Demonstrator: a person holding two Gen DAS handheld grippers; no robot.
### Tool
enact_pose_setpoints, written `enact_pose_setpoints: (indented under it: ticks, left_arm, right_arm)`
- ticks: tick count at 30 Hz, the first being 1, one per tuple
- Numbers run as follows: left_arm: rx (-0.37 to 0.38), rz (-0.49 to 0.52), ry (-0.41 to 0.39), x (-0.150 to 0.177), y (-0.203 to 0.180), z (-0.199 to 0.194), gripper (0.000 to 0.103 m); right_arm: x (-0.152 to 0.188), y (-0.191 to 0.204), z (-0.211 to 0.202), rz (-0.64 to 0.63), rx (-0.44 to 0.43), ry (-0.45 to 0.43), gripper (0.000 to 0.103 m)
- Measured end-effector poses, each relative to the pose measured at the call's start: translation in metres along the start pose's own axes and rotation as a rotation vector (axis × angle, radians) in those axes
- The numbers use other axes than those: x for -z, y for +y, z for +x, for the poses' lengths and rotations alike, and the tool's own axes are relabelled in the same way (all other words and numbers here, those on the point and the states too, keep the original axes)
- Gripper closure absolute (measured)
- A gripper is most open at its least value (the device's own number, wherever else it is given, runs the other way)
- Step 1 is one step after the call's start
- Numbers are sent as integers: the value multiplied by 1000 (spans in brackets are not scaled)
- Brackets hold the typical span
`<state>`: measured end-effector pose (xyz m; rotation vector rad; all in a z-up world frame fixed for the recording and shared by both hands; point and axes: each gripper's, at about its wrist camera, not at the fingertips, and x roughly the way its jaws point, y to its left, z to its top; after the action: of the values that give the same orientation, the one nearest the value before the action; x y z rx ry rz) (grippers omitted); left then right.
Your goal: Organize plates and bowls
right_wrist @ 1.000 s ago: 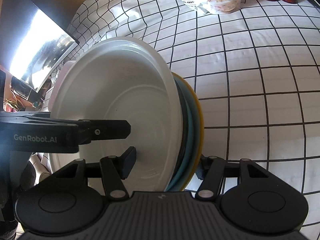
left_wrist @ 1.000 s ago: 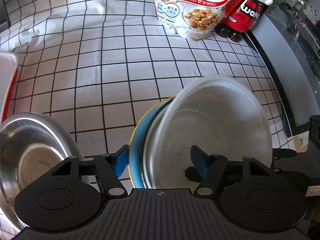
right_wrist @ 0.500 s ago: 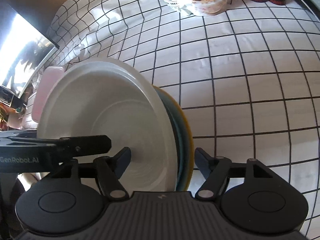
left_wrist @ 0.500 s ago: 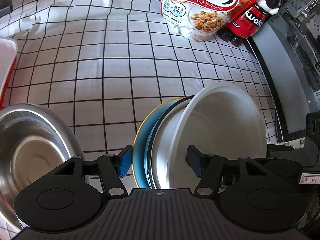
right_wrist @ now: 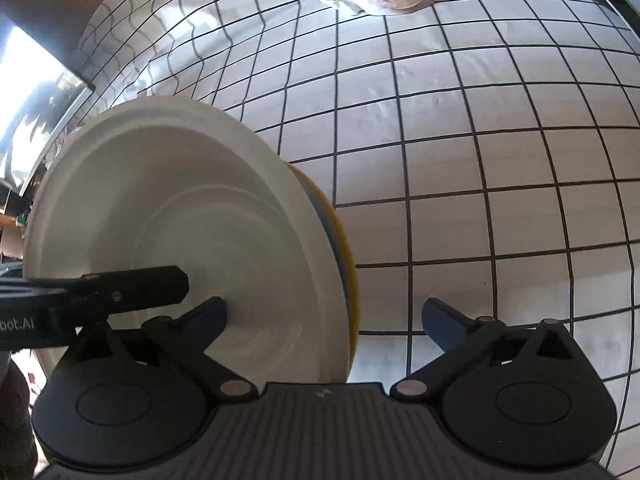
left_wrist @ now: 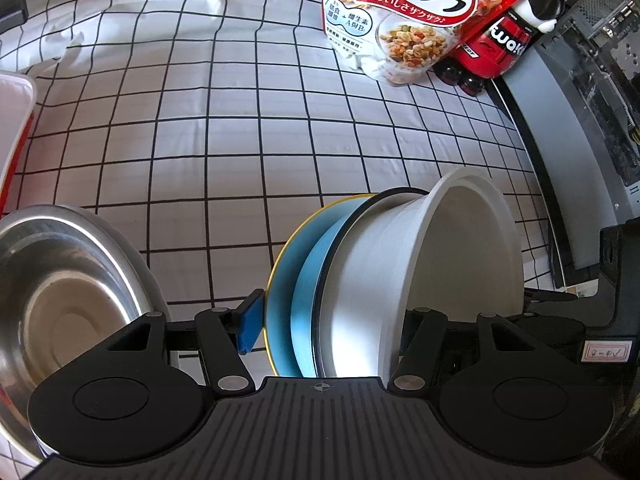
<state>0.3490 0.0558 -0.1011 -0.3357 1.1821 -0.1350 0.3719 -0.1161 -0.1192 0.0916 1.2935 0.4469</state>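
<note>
A tilted stack stands on edge: a white bowl (left_wrist: pixel 404 280) nested in a black-rimmed dish, a light blue plate (left_wrist: pixel 306 304) and a yellow-rimmed plate. My left gripper (left_wrist: pixel 324 328) is shut on the stack, its left blue pad against the yellow-rimmed plate, the right pad hidden in the bowl. In the right wrist view the white bowl (right_wrist: pixel 180 240) faces me. My right gripper (right_wrist: pixel 328 320) is open around the stack's edge; its right pad stands apart from the yellow rim (right_wrist: pixel 352 280).
A steel bowl (left_wrist: pixel 60 300) sits at lower left. A cereal bag (left_wrist: pixel 400 20) and red-labelled bottles (left_wrist: pixel 496 48) stand at the back. A white-and-red container (left_wrist: pixel 12 128) is at the left edge. A grey monitor base (left_wrist: pixel 560 152) borders the right. The checked cloth (right_wrist: pixel 480 120) covers the table.
My right gripper has opened; its right pad has come off the yellow rim. The stack has tilted further upright in my left gripper.
</note>
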Motion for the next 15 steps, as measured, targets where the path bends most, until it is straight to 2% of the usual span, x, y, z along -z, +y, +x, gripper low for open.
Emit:
enact_pose_setpoints:
  ticks: [4, 8, 10, 11, 12, 15]
  left_arm:
    - [-9, 13, 0, 0, -1, 1, 40]
    - [-3, 16, -3, 0, 0, 0, 40]
    - [5, 8, -2, 0, 2, 0, 40]
    - [6, 7, -1, -1, 2, 0, 40]
    - [8, 7, 0, -1, 2, 0, 40]
    - [17, -1, 16, -1, 3, 3, 39]
  right_arm:
    - [7, 3, 1, -55, -19, -7, 0]
    - [16, 3, 1, -51, -31, -22, 0]
    - [15, 0, -1, -12, -86, -21, 11]
    - [14, -3, -1, 12, -129, -16, 25]
    - [14, -6, 0, 30, -172, 4, 31]
    - [14, -6, -1, 49, -208, 11, 37]
